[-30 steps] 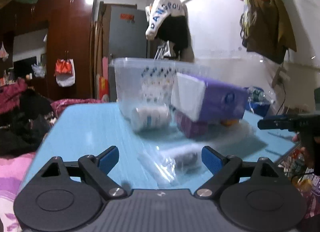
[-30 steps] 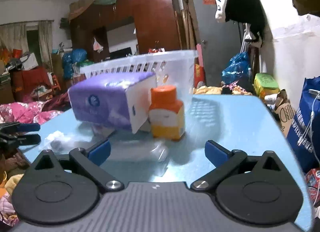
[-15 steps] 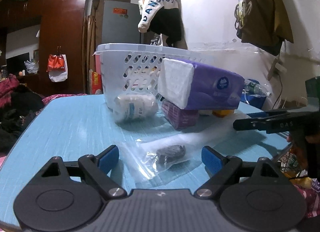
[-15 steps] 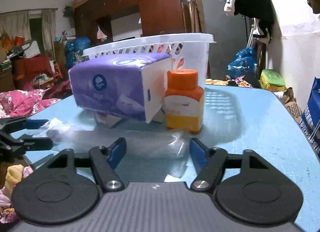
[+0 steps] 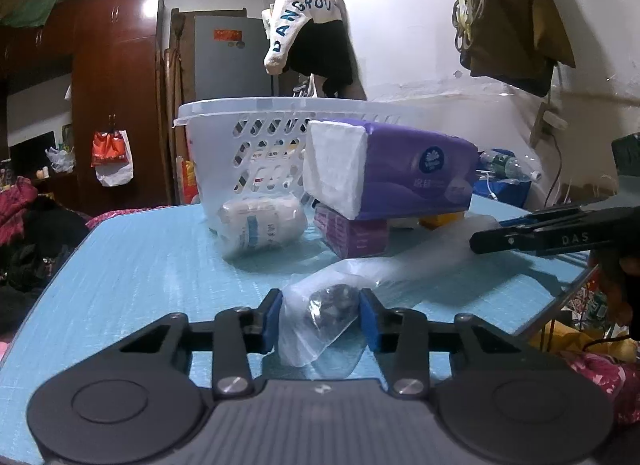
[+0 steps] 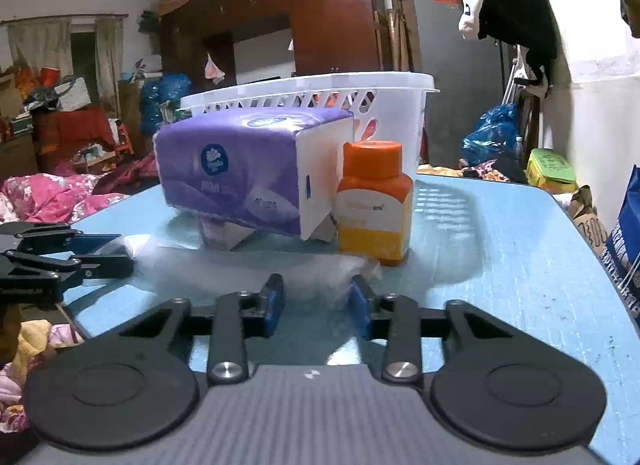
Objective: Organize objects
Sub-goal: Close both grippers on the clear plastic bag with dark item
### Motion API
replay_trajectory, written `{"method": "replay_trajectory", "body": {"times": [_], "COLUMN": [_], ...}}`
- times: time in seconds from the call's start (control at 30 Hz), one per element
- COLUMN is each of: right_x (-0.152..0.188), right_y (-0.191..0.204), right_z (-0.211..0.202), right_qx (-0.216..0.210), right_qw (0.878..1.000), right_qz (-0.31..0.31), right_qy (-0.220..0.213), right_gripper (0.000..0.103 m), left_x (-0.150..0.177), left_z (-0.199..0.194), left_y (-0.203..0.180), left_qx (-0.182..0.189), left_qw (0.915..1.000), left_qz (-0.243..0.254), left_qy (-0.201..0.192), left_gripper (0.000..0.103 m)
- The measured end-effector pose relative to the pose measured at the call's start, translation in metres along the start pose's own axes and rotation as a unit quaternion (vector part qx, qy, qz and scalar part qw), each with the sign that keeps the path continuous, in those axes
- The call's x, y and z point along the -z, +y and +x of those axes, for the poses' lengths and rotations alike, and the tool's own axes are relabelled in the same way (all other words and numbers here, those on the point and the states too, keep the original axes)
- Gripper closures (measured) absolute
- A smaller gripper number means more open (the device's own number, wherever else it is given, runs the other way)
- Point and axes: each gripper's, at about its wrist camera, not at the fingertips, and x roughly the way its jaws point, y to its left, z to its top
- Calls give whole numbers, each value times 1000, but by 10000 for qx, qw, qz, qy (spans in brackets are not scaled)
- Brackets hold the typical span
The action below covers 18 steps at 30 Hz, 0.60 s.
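Observation:
A clear plastic bag (image 5: 320, 317) with a dark lump inside lies across the blue table (image 5: 140, 273). My left gripper (image 5: 320, 317) is shut on the lump end of the bag. My right gripper (image 6: 316, 297) is shut on the bag's other end (image 6: 316, 281). Behind stand a white basket (image 5: 248, 137), a purple tissue pack (image 5: 400, 169) resting on a small purple box (image 5: 352, 233), a white roll (image 5: 260, 225) and an orange-capped bottle (image 6: 374, 201). Each gripper shows in the other's view: the right one (image 5: 532, 237) and the left one (image 6: 68, 261).
The table's right edge (image 5: 560, 297) runs close to the right gripper. Beds with clothes, a wooden wardrobe (image 5: 116, 97) and hanging garments surround the table. A blue bag (image 6: 624, 225) stands at the table's far side.
Both grippers moved forward and lower to the bag and closed their jaws on its two ends; they were wide open a second ago.

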Motion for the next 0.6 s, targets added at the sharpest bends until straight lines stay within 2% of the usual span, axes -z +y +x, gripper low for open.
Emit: {"method": "replay_trajectory", "body": {"times": [0.13, 0.23, 0.6], "right_x": [1, 2, -7], "right_y": [0, 1, 14], "right_z": [-1, -4, -33], "right_qx": [-116, -183, -360], "right_qw": [9999, 9998, 9985], "right_qz": [6, 17, -125], "right_qy": [-6, -52, -397], "right_gripper": [82, 85, 86], "left_x": [1, 1, -7], "left_z": [-2, -4, -41], "left_y": [0, -1, -8], "left_qx": [106, 287, 278], "left_qw": [9999, 9996, 9972], "left_qz": [-15, -38, 257], "left_qy": [-44, -74, -651], "left_gripper": [65, 80, 81]}}
